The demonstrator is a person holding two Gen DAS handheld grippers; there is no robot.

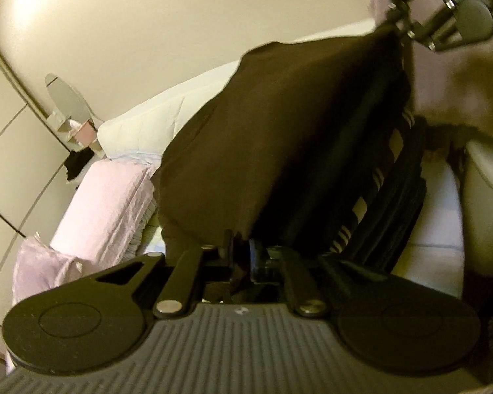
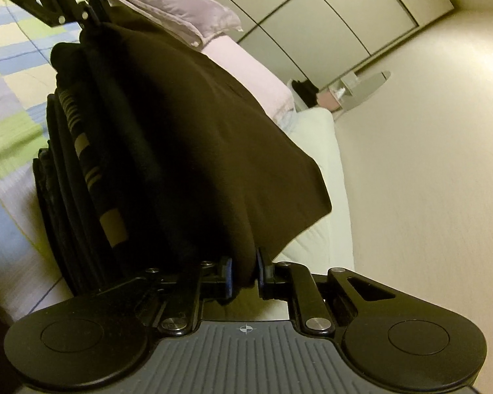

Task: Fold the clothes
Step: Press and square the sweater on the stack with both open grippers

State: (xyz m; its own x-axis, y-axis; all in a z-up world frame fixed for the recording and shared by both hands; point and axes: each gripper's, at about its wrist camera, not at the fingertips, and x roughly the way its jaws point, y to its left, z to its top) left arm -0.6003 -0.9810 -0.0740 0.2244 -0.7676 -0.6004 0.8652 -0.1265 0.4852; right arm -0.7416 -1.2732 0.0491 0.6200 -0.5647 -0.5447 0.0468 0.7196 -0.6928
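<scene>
While both grippers pinch cloth, entries run left to right from the bed [image 2: 3,65].
Left gripper [image 1: 241,256]: jaws clamped on brown garment [image 1: 279,124].
Brown garment: stretched above bed, over a dark folded stack [image 2: 65,197].
Right gripper [image 2: 245,267]: jaws clamped on the garment's other edge.
Pink pillow [image 1: 105,203]: on bed, beside garment.

Home bedroom. Bed [image 2: 13,75] with patchwork quilt as landmark; pink pillows [image 2: 180,10] at its head; sliding-door wardrobe [image 2: 328,23] beyond pillows; oval mirror [image 2: 371,82] beside bed on cream wall [image 2: 427,180].
</scene>
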